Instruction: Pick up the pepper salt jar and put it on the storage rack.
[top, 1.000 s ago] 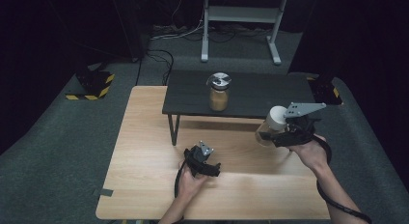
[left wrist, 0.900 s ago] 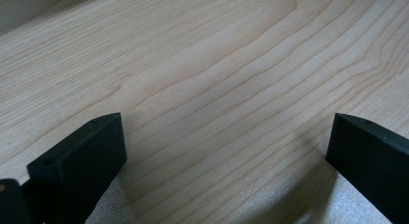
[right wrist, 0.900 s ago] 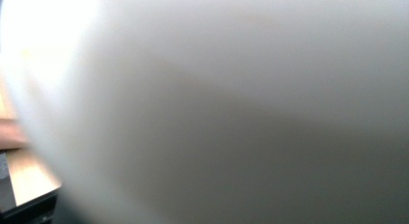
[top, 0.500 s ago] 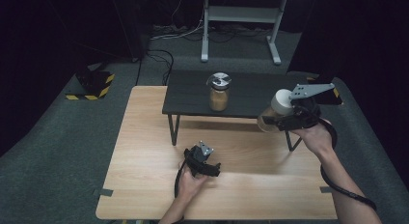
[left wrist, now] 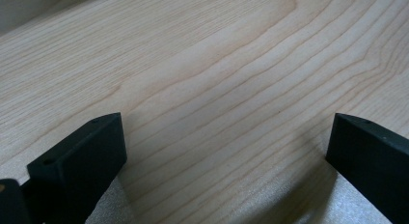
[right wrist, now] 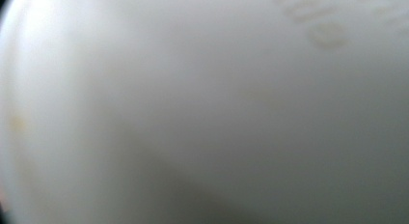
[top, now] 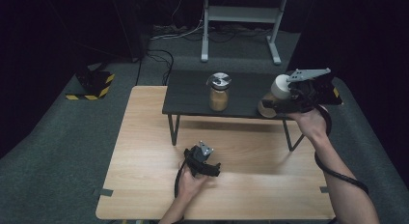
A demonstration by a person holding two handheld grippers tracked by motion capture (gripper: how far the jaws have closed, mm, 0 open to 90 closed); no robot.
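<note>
A glass jar with a silver lid (top: 218, 93), part full of brown stuff, stands upright on the low black bench (top: 188, 96). My right gripper (top: 283, 96) is shut on a second, white-lidded jar (top: 270, 104), holding it tilted at the bench's right end; whether it touches the bench I cannot tell. In the right gripper view a blurred white surface of that jar (right wrist: 204, 108) sits right against the camera. My left gripper (top: 208, 165) rests on the wooden table (top: 140, 137) near its front, and its jaws stand wide apart over bare wood (left wrist: 226, 132).
The black bench stands on thin legs across the far half of the wooden table. On the grey floor, a yellow-and-black striped block (top: 91, 85) lies at the left and a metal stand (top: 241, 21) with cables stands behind.
My right gripper has carried the white-lidded jar up and away, from over the wooden table to the right end of the black bench. The left gripper has stayed still.
</note>
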